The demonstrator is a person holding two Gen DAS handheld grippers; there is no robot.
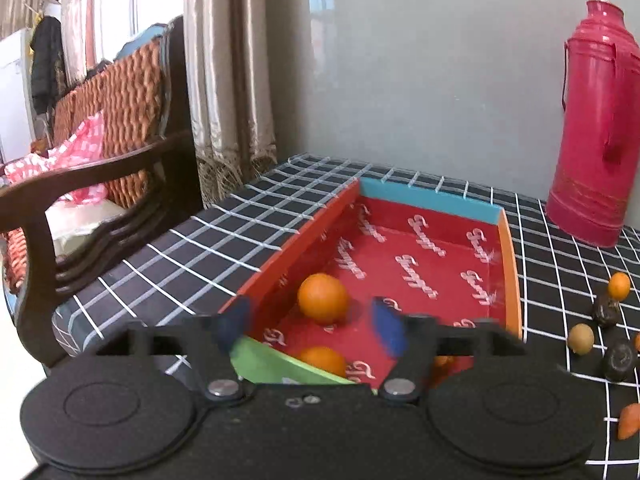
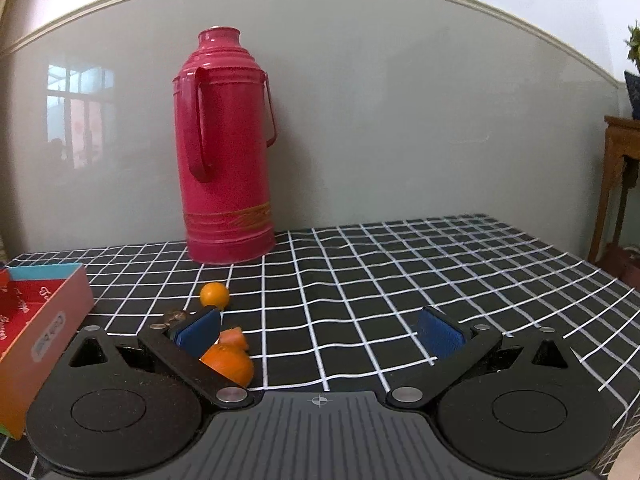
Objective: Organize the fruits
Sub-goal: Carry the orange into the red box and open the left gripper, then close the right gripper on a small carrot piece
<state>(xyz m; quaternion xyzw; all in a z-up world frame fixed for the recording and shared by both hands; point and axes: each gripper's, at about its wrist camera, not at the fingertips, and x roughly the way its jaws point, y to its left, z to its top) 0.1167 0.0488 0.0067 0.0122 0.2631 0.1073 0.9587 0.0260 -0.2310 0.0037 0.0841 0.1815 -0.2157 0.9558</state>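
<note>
Glossy grey-green wall [image 2: 400,120] is topped by a pale moulding, window reflected in it. Beige curtains [image 1: 228,80] are hung left, daylight behind. Dark wooden armchair [image 1: 100,184] with woven orange cushion is placed beside. Wooden side table [image 2: 618,184] is seen right.

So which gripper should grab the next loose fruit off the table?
Right. The right gripper is open and empty, low over the tablecloth, with loose orange fruit beside its left finger. The left gripper, also open, hangs over the red box, away from the loose pieces.
</note>
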